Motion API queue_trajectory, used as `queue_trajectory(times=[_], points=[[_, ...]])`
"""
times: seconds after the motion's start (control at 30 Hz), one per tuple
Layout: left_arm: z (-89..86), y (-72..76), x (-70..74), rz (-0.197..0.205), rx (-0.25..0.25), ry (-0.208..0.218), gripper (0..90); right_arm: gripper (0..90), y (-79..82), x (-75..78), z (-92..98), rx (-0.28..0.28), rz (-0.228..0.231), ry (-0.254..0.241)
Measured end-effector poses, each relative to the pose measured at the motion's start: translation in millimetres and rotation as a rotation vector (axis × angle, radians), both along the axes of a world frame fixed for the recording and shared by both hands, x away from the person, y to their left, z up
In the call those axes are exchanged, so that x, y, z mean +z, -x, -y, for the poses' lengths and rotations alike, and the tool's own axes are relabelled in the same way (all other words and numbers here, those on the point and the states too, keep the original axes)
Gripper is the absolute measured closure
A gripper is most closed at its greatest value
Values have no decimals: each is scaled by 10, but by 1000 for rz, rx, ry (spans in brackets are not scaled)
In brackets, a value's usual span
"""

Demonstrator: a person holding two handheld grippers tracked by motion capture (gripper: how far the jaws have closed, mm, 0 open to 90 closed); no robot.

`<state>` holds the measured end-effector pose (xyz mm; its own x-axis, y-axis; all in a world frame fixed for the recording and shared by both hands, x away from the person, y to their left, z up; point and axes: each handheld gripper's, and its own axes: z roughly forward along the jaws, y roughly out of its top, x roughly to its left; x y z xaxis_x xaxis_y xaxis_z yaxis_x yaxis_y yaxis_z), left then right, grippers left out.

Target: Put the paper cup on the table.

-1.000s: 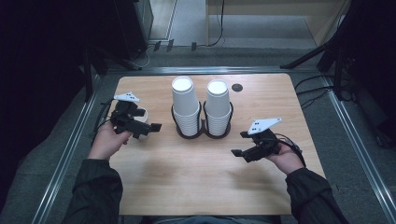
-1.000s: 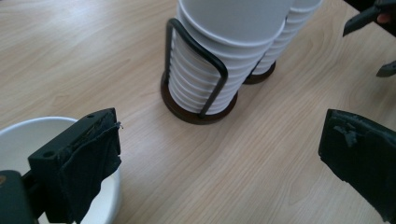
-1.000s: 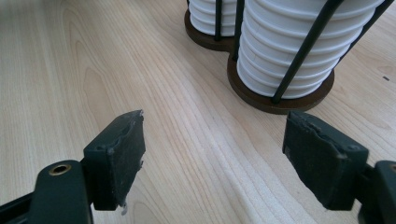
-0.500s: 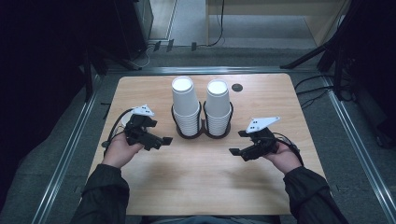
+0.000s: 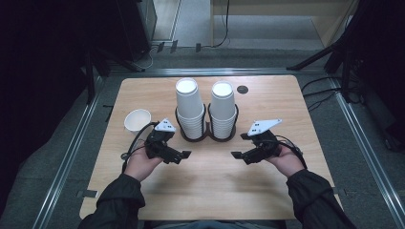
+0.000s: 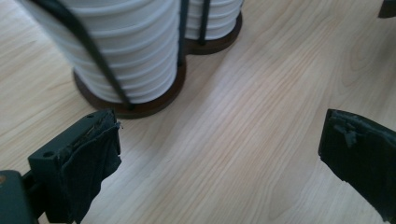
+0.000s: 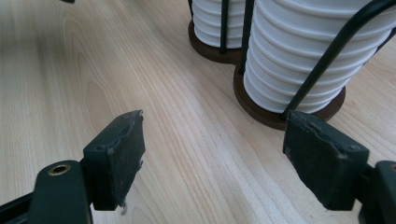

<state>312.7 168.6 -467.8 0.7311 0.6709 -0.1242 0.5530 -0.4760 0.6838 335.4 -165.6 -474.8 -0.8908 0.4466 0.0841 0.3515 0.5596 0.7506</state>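
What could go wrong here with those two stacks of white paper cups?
The tall white paper cup stacks rise well above their black wire holder, so a sideways nudge from the left gripper might topple them. The single white paper cup near the left wrist could get knocked by the cable.

Overall light: even overhead, falling on pale wooden table; surroundings left and right nearly black.
Floor beyond table: moderately lit, grey.
Shadows: soft, short, under both hands and at base of two stacks of white ribbed paper cups.
Glare: mild sheen on wood grain in both gripper views.
High view: slightly soft, grainy.
Gripper views: near black jaw pads blurred; cup stacks cropped, bright, edges slightly stretched.
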Motion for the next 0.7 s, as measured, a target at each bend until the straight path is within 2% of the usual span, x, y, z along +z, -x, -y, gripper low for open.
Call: queue_trajectory(times=[0.1,0.13,0.37,0.5,0.63,0.7], points=[[37,-6,-14,-3,-1,10,0,209,2,-2,-9,3,4,0],[68,-11,-38,-21,-5,18,0,209,3,-6,-21,7,3,-1],[212,-3,-131,-37,-22,17,0,209,17,-21,-70,10,-1,5],[307,-17,-158,-24,-39,6,0,209,25,-27,-77,11,2,7],[377,-38,-173,-20,-53,29,0,209,34,-33,-80,15,0,10],[415,-34,-172,-10,-68,15,0,209,38,-34,-84,14,-6,8]])
